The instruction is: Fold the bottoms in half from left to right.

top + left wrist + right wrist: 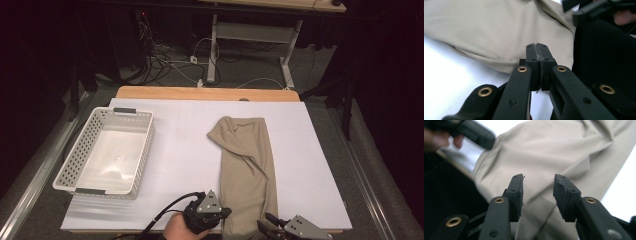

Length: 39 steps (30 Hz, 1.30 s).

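A tan folded cloth point(247, 165) lies lengthwise on the white table cover point(185, 150), its near end hanging over the front edge. My left gripper point(227, 212), held by a hand, sits at the cloth's near left edge. In the left gripper view its jaws point(537, 47) are pressed together with nothing seen between them, and the cloth point(486, 30) lies just beyond. My right gripper point(265, 221) is at the cloth's near right corner. In the right gripper view its jaws point(538, 182) stand apart above the cloth point(554, 152) without touching it.
A white perforated basket point(145, 145) stands empty at the table's left. The wooden table edge point(200, 93) shows at the back, with a desk frame and cables on the floor beyond. The other gripper point(474, 132) and a hand point(439, 140) appear at upper left in the right gripper view.
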Available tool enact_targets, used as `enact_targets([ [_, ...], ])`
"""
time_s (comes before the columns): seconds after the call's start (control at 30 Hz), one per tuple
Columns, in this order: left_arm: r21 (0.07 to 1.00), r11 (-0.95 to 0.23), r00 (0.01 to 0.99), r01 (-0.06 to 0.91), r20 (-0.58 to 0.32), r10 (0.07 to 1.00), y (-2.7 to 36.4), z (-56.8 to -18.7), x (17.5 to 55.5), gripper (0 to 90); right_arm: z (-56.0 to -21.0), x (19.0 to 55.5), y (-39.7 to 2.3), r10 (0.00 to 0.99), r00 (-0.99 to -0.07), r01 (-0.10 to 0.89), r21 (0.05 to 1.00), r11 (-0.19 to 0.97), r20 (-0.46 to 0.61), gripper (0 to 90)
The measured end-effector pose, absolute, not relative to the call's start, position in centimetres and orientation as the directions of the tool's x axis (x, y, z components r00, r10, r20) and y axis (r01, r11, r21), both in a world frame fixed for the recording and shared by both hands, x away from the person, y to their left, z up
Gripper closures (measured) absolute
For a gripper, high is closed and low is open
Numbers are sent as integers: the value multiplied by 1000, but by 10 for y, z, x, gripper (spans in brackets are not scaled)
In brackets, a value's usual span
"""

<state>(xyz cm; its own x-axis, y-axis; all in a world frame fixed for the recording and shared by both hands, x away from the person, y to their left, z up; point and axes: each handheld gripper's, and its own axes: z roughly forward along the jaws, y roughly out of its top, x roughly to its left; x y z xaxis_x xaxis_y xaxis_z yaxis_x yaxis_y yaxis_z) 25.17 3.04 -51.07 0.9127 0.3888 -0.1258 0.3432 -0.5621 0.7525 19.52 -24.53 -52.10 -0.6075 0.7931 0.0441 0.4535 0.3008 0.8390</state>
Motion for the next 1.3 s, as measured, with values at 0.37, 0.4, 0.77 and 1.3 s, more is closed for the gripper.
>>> enact_targets([
  [0.37,759,-551,904,348,-115,413,44,-508,255,863,-520,201,-257,809,-587,443,831,336,-14,900],
  [0.4,762,-546,902,348,-115,415,45,-507,256,863,-519,200,-259,811,-585,443,835,328,-9,900],
  [0.77,769,-534,898,352,-116,425,50,-504,259,863,-519,195,-289,845,-533,468,842,268,28,900],
  [1.3,805,-396,828,442,-195,526,64,-508,271,448,-502,239,-266,787,-612,426,871,245,78,565],
])
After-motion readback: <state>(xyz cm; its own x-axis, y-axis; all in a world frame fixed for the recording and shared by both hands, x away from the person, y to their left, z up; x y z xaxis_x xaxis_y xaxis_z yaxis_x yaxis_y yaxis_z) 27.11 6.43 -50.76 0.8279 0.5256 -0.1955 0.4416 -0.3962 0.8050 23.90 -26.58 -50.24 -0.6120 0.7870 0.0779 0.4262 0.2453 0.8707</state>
